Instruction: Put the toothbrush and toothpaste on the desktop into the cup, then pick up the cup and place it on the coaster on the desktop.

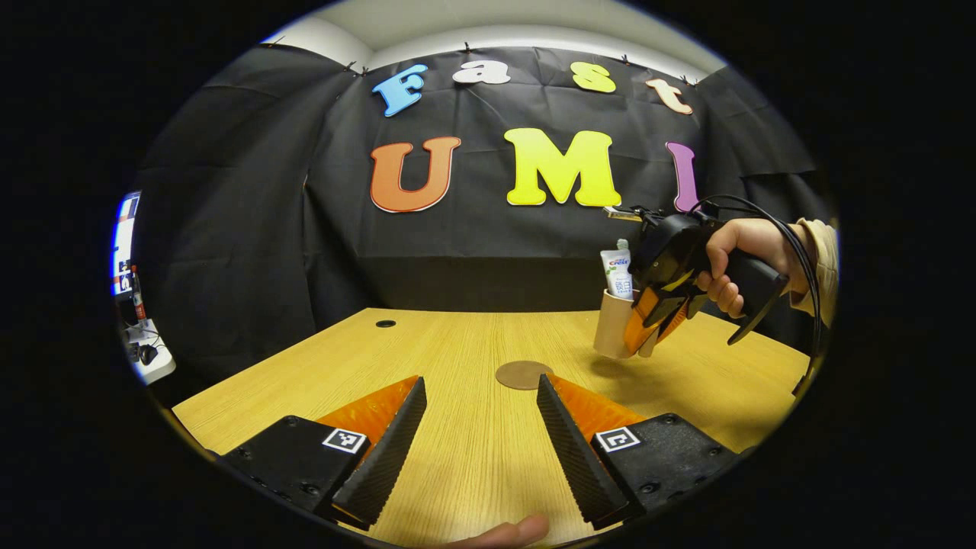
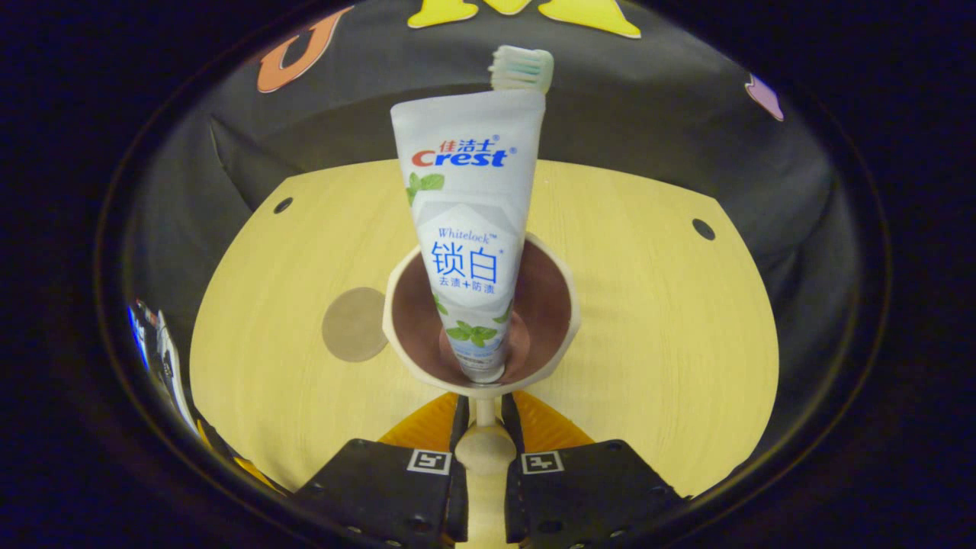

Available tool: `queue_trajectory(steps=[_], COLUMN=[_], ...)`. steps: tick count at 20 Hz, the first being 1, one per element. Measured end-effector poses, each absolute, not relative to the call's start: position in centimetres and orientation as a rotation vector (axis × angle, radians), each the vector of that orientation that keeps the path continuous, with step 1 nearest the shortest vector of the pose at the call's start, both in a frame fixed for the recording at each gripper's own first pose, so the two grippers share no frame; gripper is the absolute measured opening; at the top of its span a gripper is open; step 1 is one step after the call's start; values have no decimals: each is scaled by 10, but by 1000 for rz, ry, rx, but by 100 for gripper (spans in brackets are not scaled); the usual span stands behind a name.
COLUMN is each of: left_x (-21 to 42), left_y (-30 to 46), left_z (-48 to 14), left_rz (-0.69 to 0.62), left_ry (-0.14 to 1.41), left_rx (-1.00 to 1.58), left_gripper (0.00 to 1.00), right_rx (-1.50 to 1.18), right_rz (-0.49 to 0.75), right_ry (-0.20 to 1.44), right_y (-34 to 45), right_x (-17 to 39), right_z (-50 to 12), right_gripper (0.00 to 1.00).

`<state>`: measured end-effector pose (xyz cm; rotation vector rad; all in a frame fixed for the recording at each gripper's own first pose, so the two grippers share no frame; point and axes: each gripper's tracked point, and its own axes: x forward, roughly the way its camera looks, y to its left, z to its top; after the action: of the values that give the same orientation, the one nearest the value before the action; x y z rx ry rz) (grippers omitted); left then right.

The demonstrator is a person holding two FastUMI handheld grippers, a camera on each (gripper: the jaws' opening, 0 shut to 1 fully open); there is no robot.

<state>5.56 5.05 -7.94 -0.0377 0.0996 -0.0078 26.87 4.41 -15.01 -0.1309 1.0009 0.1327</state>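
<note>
Right gripper view: right gripper (image 2: 483, 427) clamped on cup (image 2: 480, 320) handle, toothpaste (image 2: 469, 229) and toothbrush (image 2: 522, 69) already inside, cup lifted. Coaster (image 2: 354, 324) ahead-left, still bare. Left gripper (image 1: 480, 438) wide, idle. Remaining: setting cup on coaster.

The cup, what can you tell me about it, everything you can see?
The cup is pale beige outside and brownish inside, with a handle. It looks like smooth plastic or ceramic. A toothpaste tube stands in it, a toothbrush behind that. The right gripper pinches its handle between both fingers. In the left gripper view it hangs tilted above the wooden desktop, beyond the round coaster.
</note>
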Motion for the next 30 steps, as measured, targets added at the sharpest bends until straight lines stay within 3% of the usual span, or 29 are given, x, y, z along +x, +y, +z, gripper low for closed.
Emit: queue_trajectory(steps=[8,20,25,27,30], left_x=[50,52,50,51,48], left_y=[82,92,92,91,86], left_z=[-88,-92,-94,-95,-96], left_rz=[32,52,55,52,48], left_ry=[103,110,126,133,143], left_rx=[-47,-54,-27,-21,-38], left_gripper=[94,93,93,93,93], right_rx=[-220,-227,-187,-156,-146], right_rz=[245,232,260,276,272], right_ry=[1009,1047,1012,972,907], right_y=[23,21,22,25,18], right_x=[275,269,262,259,248], right_z=[-148,-138,-136,-121,-100], right_gripper=[18,19,25,33,99])
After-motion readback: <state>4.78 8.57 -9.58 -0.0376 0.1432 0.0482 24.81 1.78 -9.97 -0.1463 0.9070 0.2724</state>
